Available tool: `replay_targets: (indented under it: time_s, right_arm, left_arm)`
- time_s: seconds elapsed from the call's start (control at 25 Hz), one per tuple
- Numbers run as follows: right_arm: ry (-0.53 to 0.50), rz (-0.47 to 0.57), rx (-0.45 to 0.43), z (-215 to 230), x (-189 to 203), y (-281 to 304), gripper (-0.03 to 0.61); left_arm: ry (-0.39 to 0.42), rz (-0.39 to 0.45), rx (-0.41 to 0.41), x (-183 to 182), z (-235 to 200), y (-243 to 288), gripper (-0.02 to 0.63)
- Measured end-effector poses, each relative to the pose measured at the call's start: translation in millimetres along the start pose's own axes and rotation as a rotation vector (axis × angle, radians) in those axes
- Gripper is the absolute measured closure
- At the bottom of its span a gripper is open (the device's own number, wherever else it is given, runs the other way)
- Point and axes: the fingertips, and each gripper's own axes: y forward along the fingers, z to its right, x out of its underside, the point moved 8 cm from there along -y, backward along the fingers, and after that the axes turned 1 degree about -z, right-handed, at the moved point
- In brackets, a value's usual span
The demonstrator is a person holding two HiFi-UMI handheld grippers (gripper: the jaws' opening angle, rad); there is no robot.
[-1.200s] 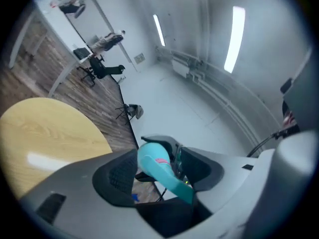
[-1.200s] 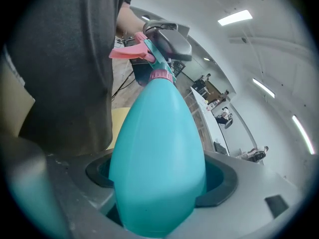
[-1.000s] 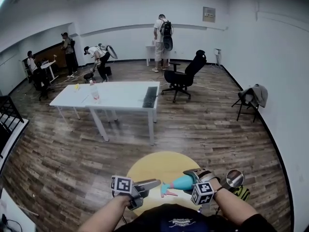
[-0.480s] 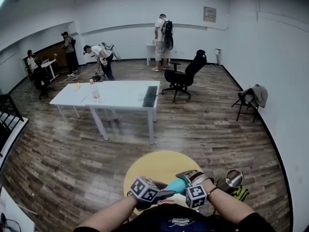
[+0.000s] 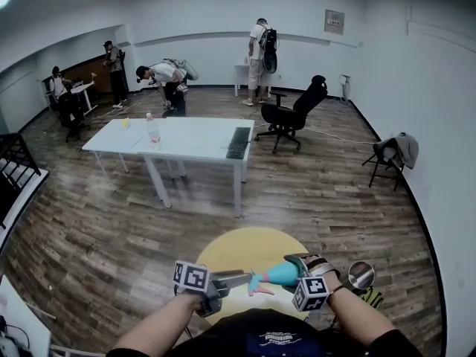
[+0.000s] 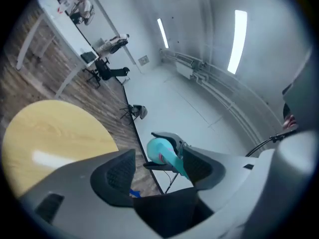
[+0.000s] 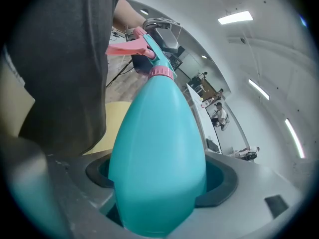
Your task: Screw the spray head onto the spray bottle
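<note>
R gripper (image 7: 159, 180) clamped on teal spray bottle (image 7: 159, 143), held above near edge of yellow round table (image 5: 249, 248). Spray head (image 7: 149, 46) w/ pink collar sits on its neck, pointing left. L gripper (image 6: 159, 158) jaws wide, just been opening; head at their tips, not pinched. Shirt print (image 5: 279, 341) too small to read. Far: white table (image 5: 193, 136) w/ keyboard (image 5: 239, 141), office chair (image 5: 294, 114).

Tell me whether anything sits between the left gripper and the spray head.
Nothing visible does. The left gripper has just been opening its jaws, nothing between them, and only open air separates them from the spray head on the bottle.
</note>
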Motion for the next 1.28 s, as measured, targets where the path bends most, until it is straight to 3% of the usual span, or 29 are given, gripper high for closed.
replay_targets:
  time_s: [0.08,0.16,0.2,0.28,0.36,0.56,0.68,0.88,0.96,1.04,1.16,1.24,1.28]
  right_arm:
    - [-0.047,0.006,0.011,2,-11,1,0.126]
    - [-0.102,0.007,0.015,-3,-19,7,0.126]
    - [-0.139,-0.008,0.019,-6,-18,12,0.126]
    - [-0.198,-0.036,0.014,-12,-14,16,0.127]
    - [-0.187,-0.031,-0.017,-18,-21,11,0.127]
    - [-0.142,-0.034,-0.056,-16,-27,2,0.128]
    - [-0.110,0.048,-0.026,-11,-38,-4,0.129]
    - [-0.002,0.031,-0.025,-13,-13,-2,0.129]
    - [0.018,0.006,-0.018,-14,1,-2,0.129]
    - [0.003,-0.007,-0.011,-14,6,-2,0.129]
    - [-0.068,0.005,0.000,-16,-12,0,0.129]
    - [-0.128,-0.013,0.000,-19,-25,4,0.129]
    - [-0.157,-0.035,-0.007,-21,-25,5,0.127]
  left_arm:
    - [-0.064,-0.045,0.059,7,4,18,0.278]
    - [-0.058,-0.112,0.069,17,9,41,0.276]
    - [-0.017,-0.149,0.037,21,10,49,0.275]
    - [0.105,-0.228,-0.056,30,11,55,0.354]
    - [0.203,-0.292,-0.112,35,13,56,0.377]
    - [0.300,-0.348,-0.143,31,20,58,0.371]
    - [0.256,-0.292,-0.123,32,23,54,0.359]
    - [0.070,0.020,-0.021,9,16,17,0.287]
    - [0.003,0.084,-0.017,3,6,-3,0.287]
    - [-0.053,0.064,-0.006,8,0,-9,0.287]
    - [-0.120,-0.056,0.058,26,3,20,0.258]
    - [-0.060,-0.146,0.051,38,7,46,0.269]
    - [0.000,-0.188,0.010,43,8,53,0.295]
